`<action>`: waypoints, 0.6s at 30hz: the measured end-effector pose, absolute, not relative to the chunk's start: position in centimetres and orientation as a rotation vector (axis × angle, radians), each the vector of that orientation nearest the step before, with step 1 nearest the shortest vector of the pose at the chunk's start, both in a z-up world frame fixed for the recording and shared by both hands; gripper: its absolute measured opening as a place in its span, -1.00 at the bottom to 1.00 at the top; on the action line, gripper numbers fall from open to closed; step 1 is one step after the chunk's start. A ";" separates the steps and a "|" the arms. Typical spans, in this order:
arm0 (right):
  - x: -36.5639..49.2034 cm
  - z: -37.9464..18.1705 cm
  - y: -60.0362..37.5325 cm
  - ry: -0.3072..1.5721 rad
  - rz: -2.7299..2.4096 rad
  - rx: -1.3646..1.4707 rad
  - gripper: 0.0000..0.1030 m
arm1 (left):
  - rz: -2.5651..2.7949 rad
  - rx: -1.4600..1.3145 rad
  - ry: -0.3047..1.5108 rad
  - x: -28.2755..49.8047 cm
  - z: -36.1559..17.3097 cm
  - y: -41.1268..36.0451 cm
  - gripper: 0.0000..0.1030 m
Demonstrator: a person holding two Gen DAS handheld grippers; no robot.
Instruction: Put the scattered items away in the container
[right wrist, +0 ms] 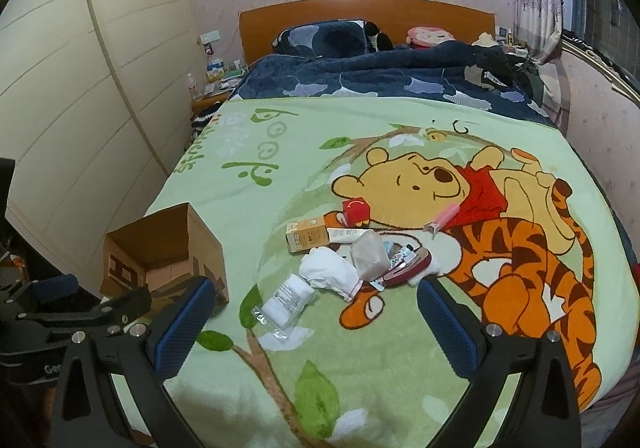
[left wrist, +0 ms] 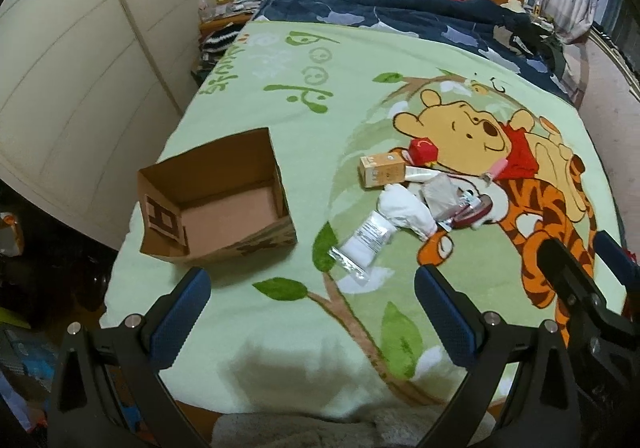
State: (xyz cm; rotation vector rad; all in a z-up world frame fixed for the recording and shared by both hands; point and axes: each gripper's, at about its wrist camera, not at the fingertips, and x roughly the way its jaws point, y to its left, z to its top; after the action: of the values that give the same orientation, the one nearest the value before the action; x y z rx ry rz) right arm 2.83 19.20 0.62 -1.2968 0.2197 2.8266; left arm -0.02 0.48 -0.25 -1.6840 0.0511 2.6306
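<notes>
Left gripper [left wrist: 312,312]: blue-padded fingers [left wrist: 180,316] spread wide, nothing between them, above the green blanket [left wrist: 248,116]. The open cardboard box [left wrist: 224,204] sits just beyond the left finger, interior bare. Right gripper [right wrist: 312,312]: fingers [right wrist: 448,328] likewise spread and empty. Scattered items lie ahead between its fingers: a clear packet [right wrist: 286,300] nearest, then a white cloth bundle [right wrist: 330,274], an orange carton [right wrist: 308,234], and a red box [right wrist: 356,210] farthest. The carton and red box touch; the box stands well apart from the pile.
</notes>
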 end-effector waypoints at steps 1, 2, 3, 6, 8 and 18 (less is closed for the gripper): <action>2.9 0.7 19.2 0.220 2.830 -1.293 1.00 | 2.621 -1.687 0.035 0.0 -0.2 0.4 0.99; 2.9 0.7 19.2 0.220 2.833 -1.290 1.00 | 2.614 -1.689 0.022 0.1 -0.3 0.3 0.99; 2.9 0.7 19.1 0.219 2.837 -1.286 1.00 | 2.610 -1.691 0.014 0.1 -0.3 0.3 0.99; 2.9 0.8 19.1 0.219 2.844 -1.279 1.00 | 2.609 -1.692 0.006 0.2 -0.3 0.2 0.99; 2.9 0.9 19.1 0.220 2.847 -1.276 1.00 | 2.613 -1.691 0.007 0.3 -0.2 0.3 0.99; 2.8 0.9 19.1 0.215 2.847 -1.275 1.00 | 2.645 -1.694 0.063 0.5 0.1 0.6 0.99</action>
State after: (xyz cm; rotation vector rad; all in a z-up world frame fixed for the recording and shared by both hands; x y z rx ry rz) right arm 2.82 19.08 0.86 -1.2747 0.2148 2.8474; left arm 0.48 0.63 0.06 -1.6940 0.0626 2.6448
